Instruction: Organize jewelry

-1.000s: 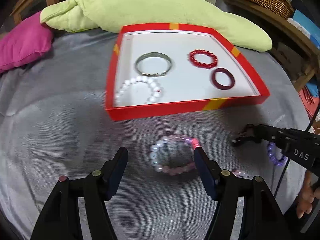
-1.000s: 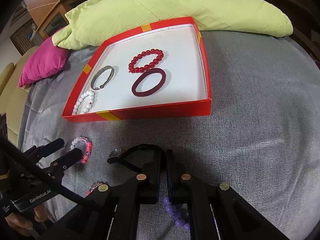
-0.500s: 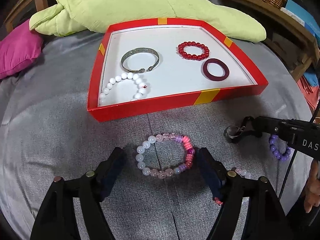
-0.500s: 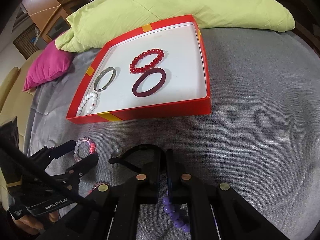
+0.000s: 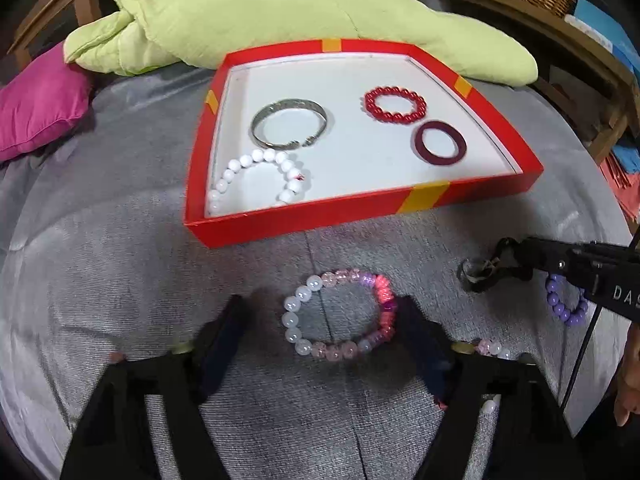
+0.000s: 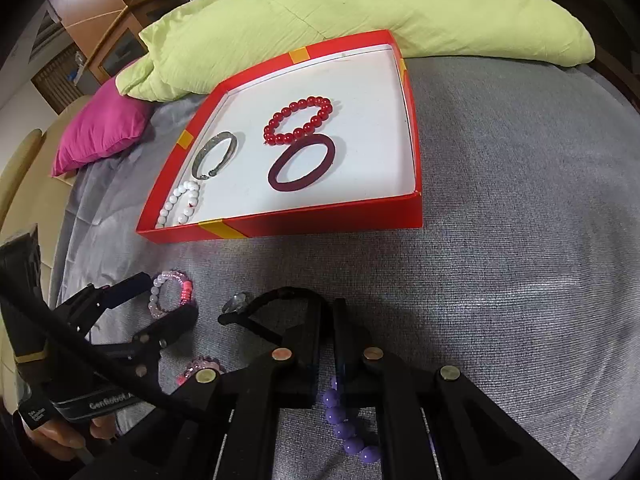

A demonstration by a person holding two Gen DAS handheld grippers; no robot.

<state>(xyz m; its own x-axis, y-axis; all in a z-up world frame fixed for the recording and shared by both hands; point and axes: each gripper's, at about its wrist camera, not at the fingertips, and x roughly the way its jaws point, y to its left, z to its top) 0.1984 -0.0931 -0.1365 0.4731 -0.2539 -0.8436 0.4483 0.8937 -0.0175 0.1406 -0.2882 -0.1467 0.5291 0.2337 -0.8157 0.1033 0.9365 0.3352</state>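
- Pink and white beads of the mixed bracelet (image 5: 340, 316) are lying on the grey cloth (image 5: 120, 264), between your left gripper (image 5: 324, 320) jaws; those jaws have just been closing, standing apart, the right finger (image 5: 420, 332) just beside the beads.
- Your right gripper (image 6: 330, 316) is sitting with its jaws together, empty, over the purple bracelet (image 6: 348, 428).
- The red tray (image 5: 304, 220) at twelve o'clock is holding four bracelets.
- A small ring (image 6: 236, 303) is lying at ten o'clock of your right gripper.
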